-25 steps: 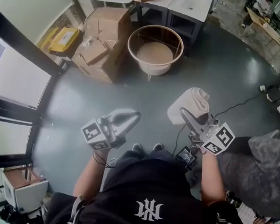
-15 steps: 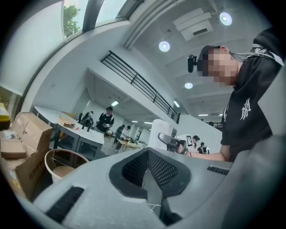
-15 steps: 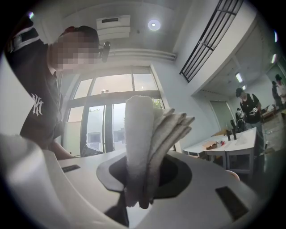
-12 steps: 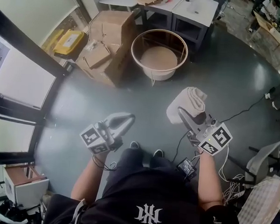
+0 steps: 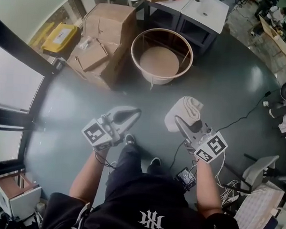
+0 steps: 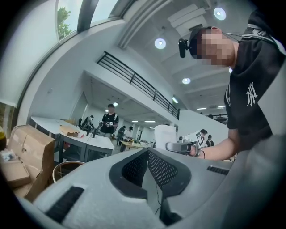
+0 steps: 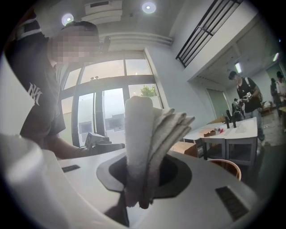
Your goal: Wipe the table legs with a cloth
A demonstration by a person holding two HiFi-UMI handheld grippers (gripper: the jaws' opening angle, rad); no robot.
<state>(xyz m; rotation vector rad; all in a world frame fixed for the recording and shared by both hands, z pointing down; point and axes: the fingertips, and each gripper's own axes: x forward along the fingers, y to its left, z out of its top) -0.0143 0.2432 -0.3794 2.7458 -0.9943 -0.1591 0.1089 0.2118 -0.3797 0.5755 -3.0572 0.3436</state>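
My right gripper (image 5: 180, 122) is shut on a folded white cloth (image 5: 183, 112), which stands up out of the jaws. In the right gripper view the cloth (image 7: 145, 143) fills the gap between the pads of that gripper (image 7: 139, 179). My left gripper (image 5: 123, 116) hangs level with it on the left, its jaws shut and nothing in them; its dark pads (image 6: 158, 167) meet in a line. White tables on dark legs (image 5: 203, 13) stand at the far side, well beyond both grippers. A round wood-rimmed tub on thin wire legs (image 5: 163, 41) stands between them and me.
Cardboard boxes (image 5: 107, 29) are stacked at the far left beside a yellow case (image 5: 61, 36). Window frames (image 5: 19, 87) run along the left. Cables (image 5: 244, 115), a chair (image 5: 260, 169) and clutter lie at the right. Other people (image 6: 109, 121) stand farther back in the hall.
The person has stepped and turned a little, so the floor and tub shift in view. Both grippers keep their pose; the right one stays clamped on the cloth.
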